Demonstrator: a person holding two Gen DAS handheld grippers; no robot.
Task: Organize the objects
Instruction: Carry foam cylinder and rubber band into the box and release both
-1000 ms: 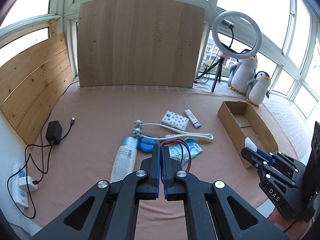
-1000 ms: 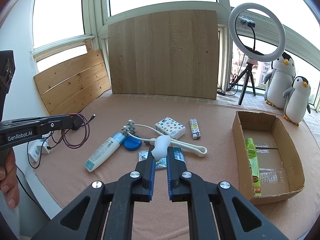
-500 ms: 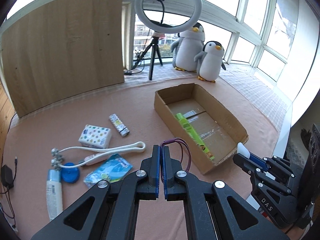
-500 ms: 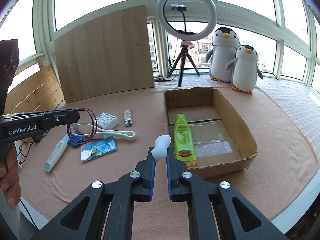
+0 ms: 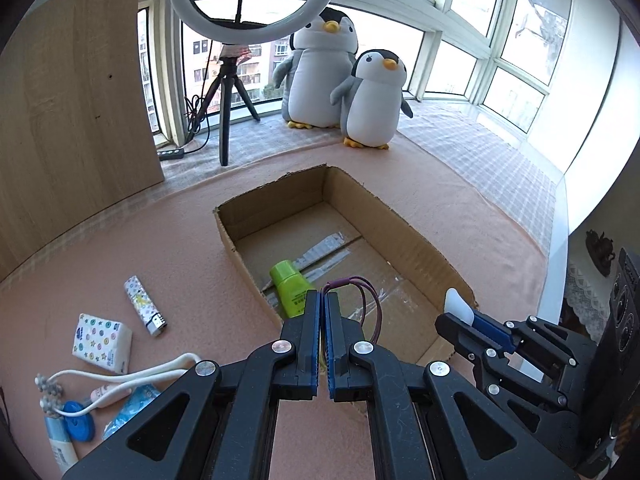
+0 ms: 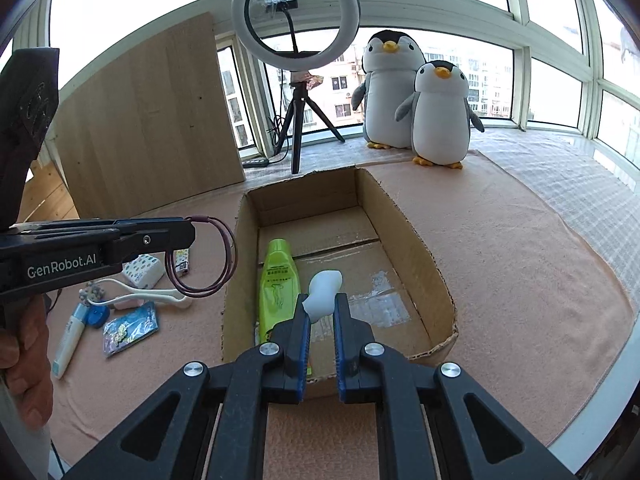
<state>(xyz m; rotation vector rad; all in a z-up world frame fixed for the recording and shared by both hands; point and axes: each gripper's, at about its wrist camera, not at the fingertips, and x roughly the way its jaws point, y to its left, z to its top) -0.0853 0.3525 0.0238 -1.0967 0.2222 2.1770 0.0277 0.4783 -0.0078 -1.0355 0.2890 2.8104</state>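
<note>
Left hand-held gripper [image 5: 322, 300] pinches a dark-red hair tie [image 6: 208, 256]; the right hand-held gripper [image 6: 320, 312] clamps a white plastic piece [image 6: 324, 290]. Both hang over the cardboard box [image 6: 416, 256]. Next, probably, release them inside.

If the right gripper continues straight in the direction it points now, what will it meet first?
Most likely the floor of the cardboard box, beside the green bottle. The right gripper, shut on a white object, points down into it; depth is uncertain.
</note>
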